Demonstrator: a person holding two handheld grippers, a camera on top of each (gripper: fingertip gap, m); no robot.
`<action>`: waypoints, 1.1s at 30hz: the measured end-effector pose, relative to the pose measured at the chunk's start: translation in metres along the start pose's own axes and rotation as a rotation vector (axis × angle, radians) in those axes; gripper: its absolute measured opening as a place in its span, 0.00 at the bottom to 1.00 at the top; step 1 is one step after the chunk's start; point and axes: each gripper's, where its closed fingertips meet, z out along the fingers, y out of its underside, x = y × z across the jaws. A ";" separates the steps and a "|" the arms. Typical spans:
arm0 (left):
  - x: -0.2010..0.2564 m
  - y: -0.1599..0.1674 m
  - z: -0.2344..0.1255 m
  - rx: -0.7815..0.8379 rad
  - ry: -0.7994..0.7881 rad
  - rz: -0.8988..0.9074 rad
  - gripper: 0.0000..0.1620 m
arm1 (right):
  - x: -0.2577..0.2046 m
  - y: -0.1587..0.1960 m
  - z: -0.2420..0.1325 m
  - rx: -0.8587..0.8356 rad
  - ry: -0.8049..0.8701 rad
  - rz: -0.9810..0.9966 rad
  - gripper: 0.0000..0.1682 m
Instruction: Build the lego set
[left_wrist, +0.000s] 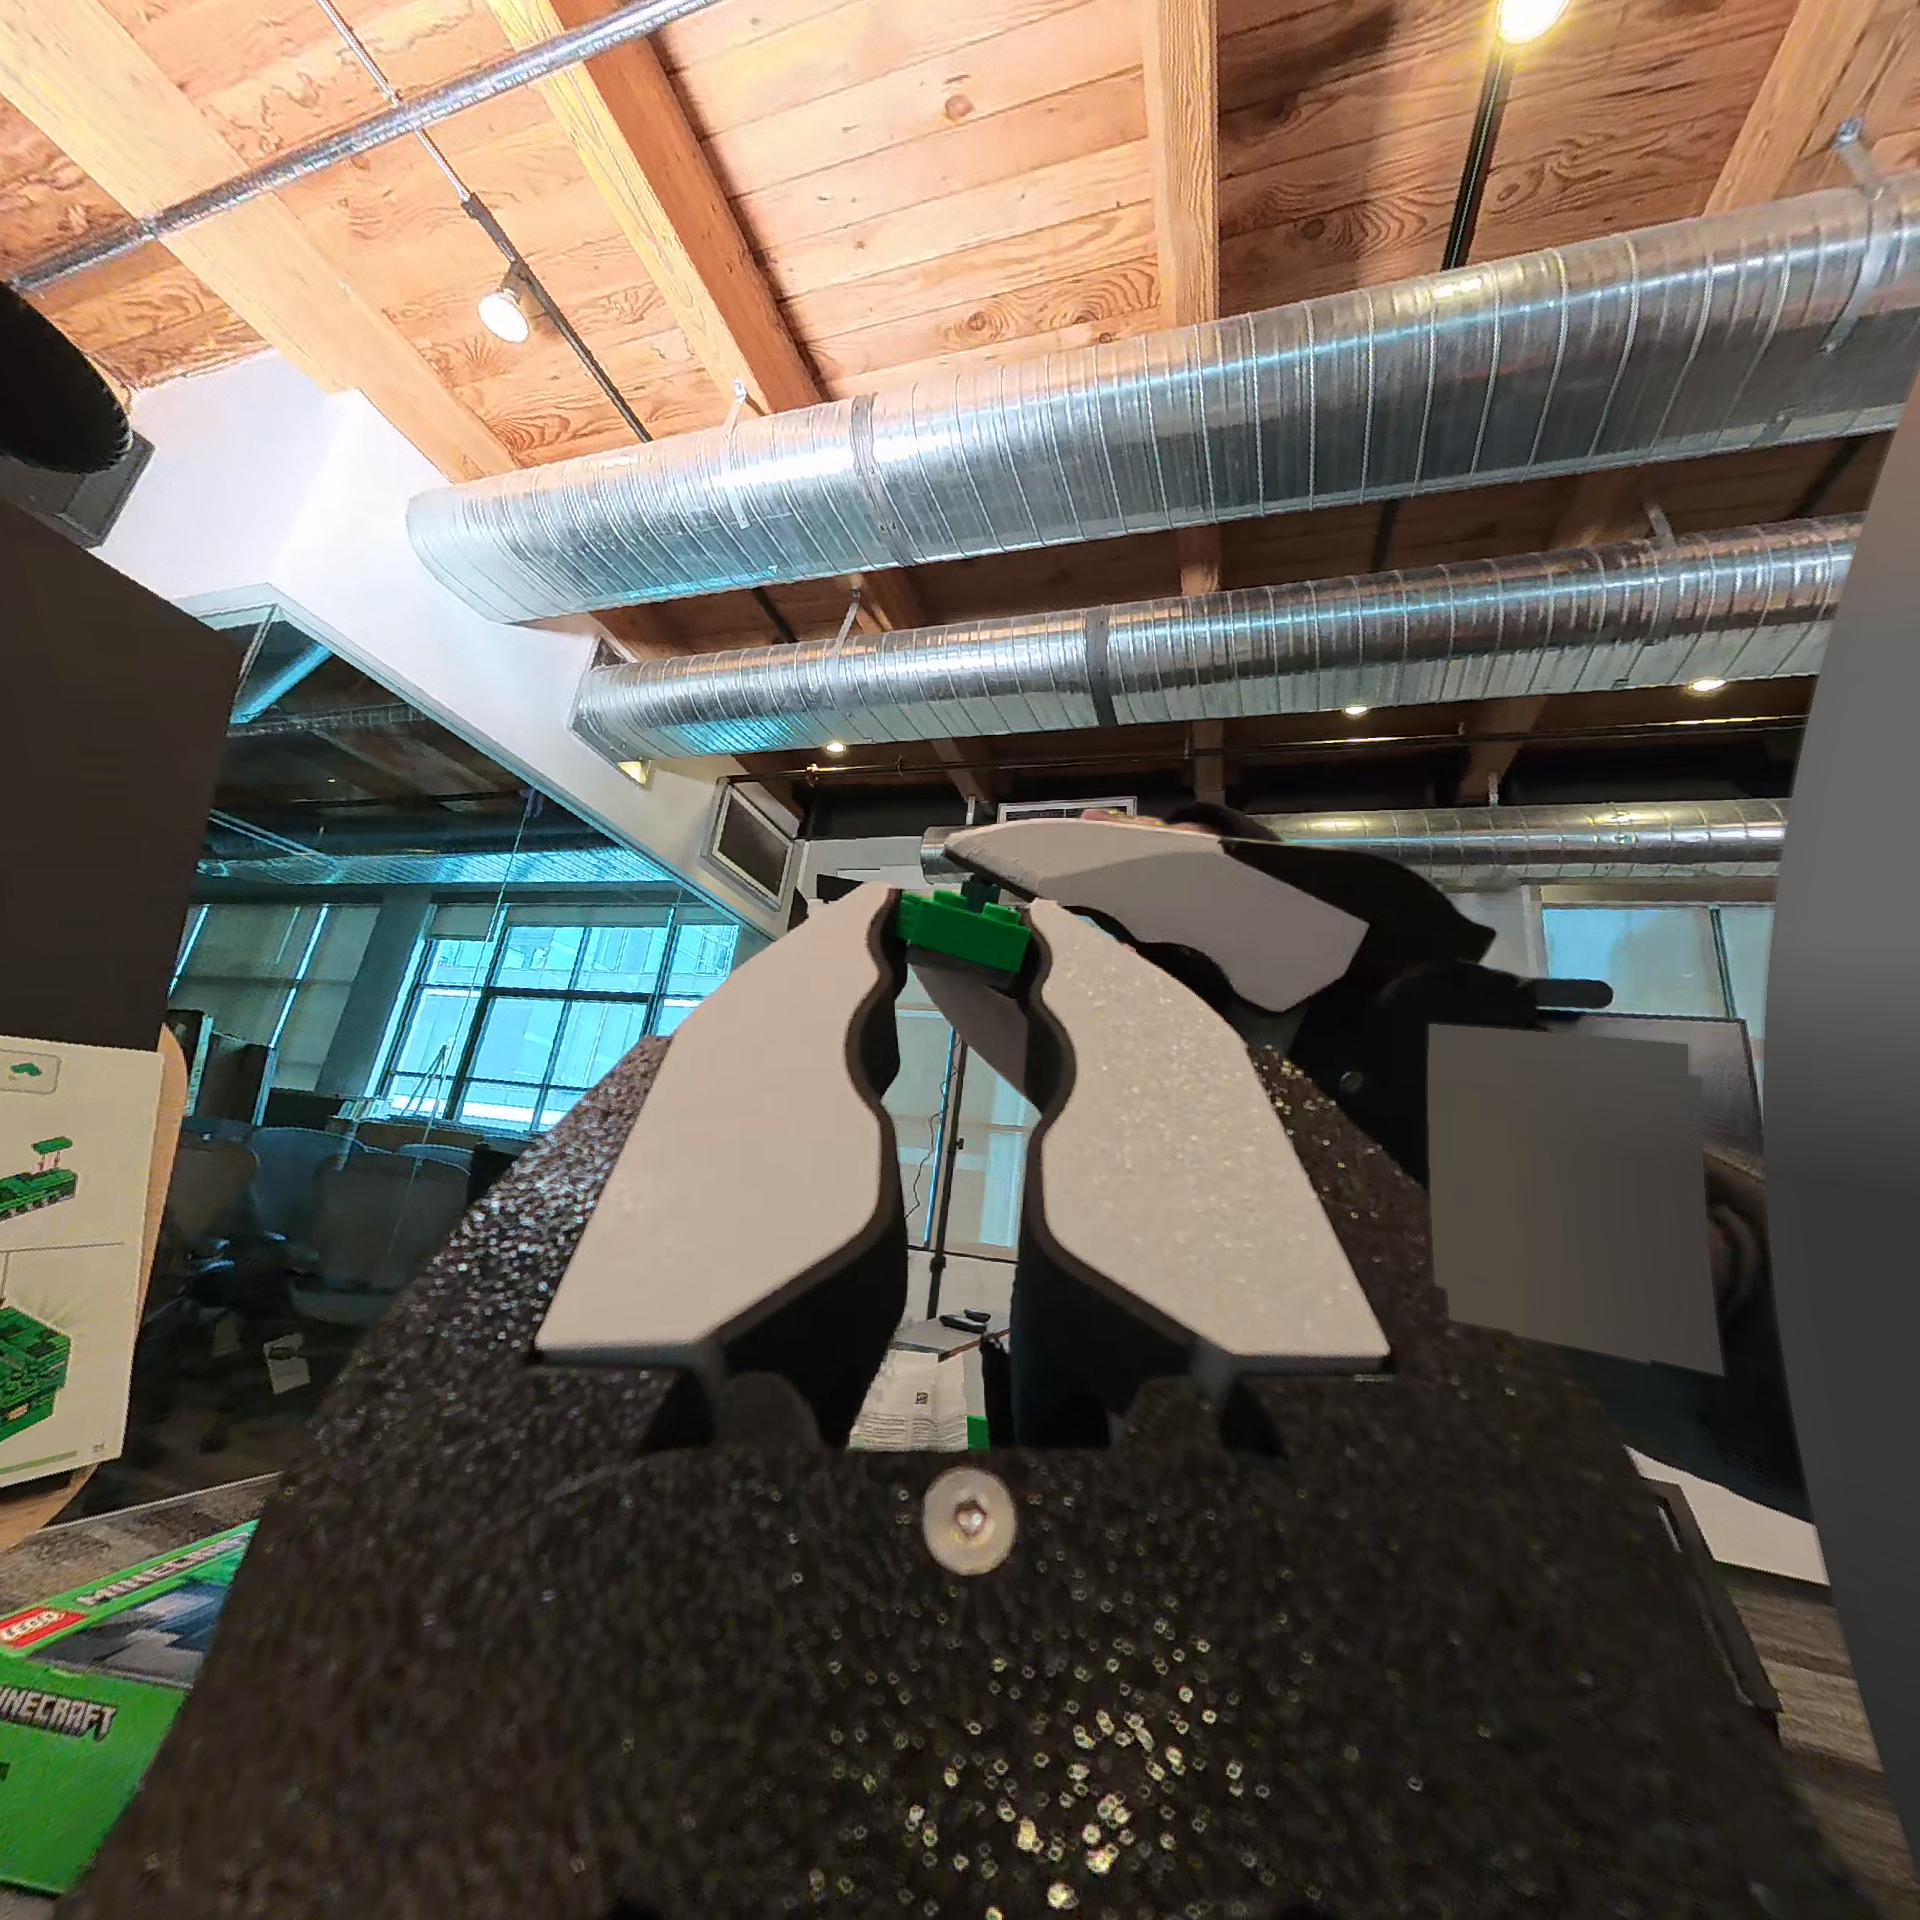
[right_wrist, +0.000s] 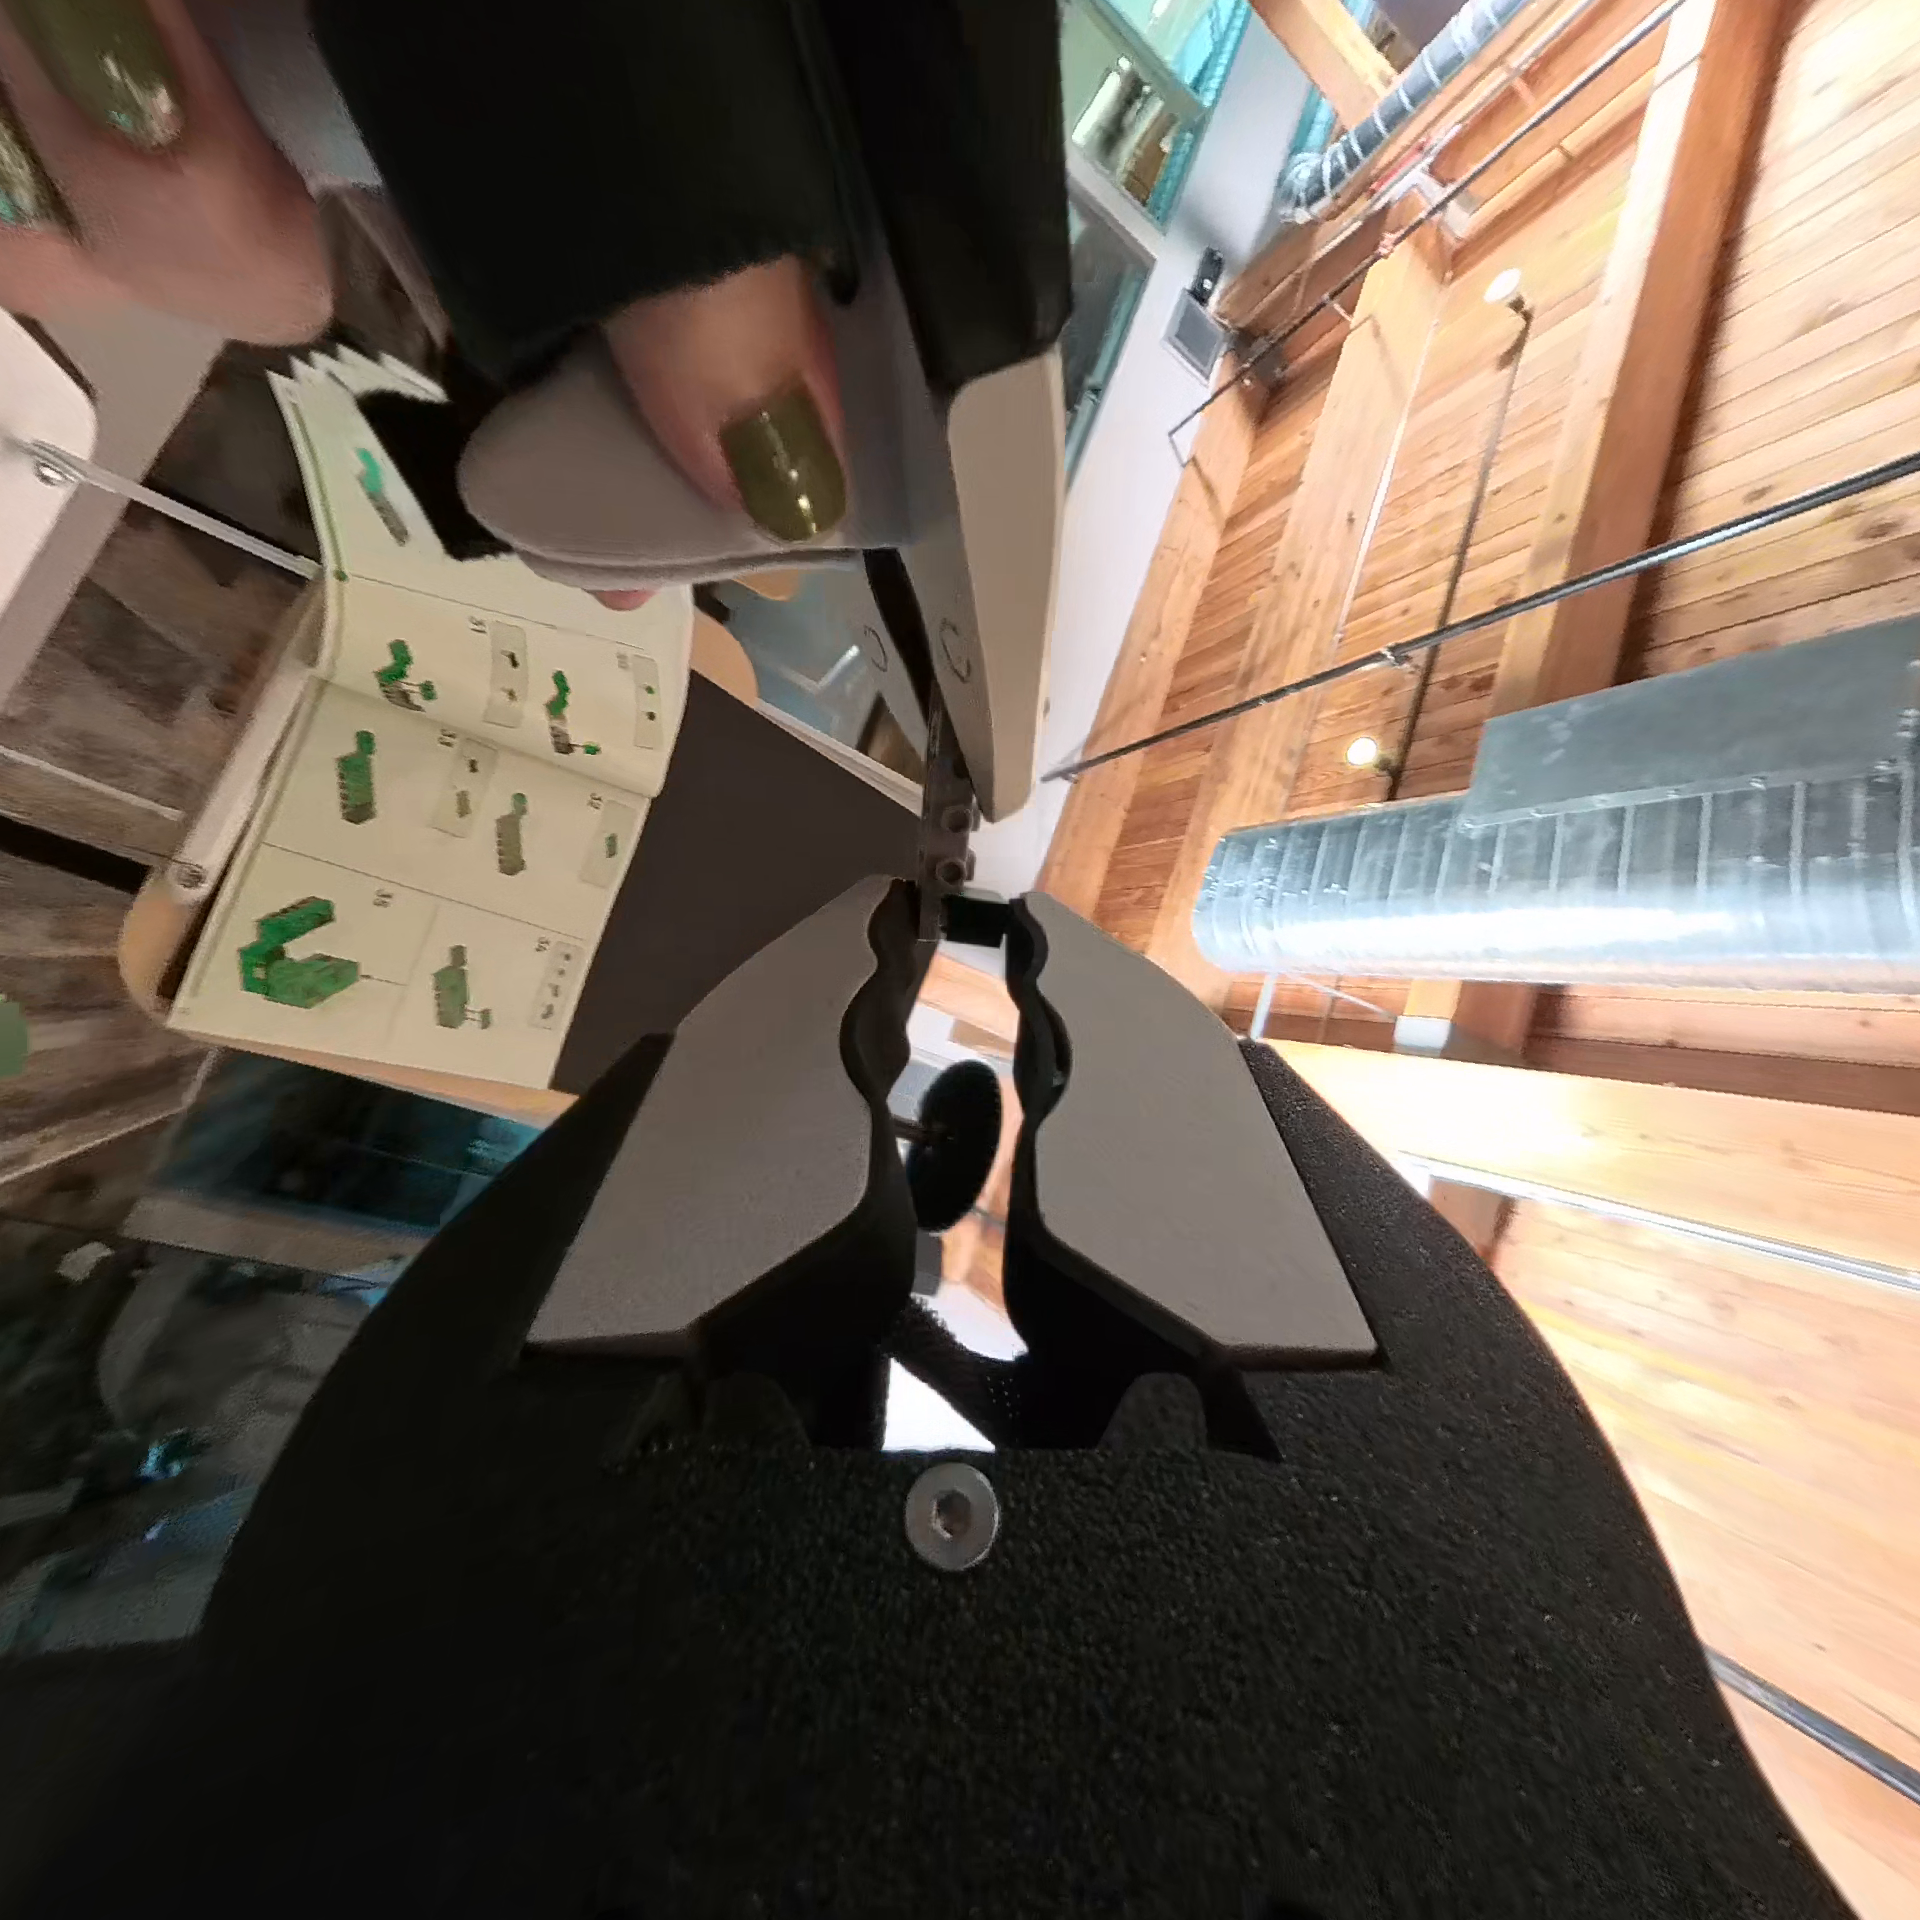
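Left tongs (left_wrist: 961, 940): clenched on a green lego assembly (left_wrist: 961, 928).
Right tongs (right_wrist: 961, 920): gripping a small dark lego piece (right_wrist: 977, 920), tip-to-tip with the left.

I am in a loft-style office: above me a bare timber ceiling (left_wrist: 935, 208) carries spiral metal ducts (left_wrist: 1143, 457), and beyond glass partitions (left_wrist: 343, 831) stand office chairs (left_wrist: 343, 1195) before big gridded windows (left_wrist: 540, 997).
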 end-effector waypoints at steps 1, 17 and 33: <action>0.000 -0.001 0.000 0.005 0.001 -0.001 0.12 | 0.001 0.000 0.000 -0.009 0.018 -0.008 0.10; -0.015 0.013 0.002 -0.040 -0.038 -0.076 0.14 | -0.023 0.007 0.007 0.008 -0.169 0.284 0.09; -0.013 0.005 0.000 0.013 -0.028 0.050 0.12 | -0.025 0.004 0.001 -0.006 -0.130 0.339 0.09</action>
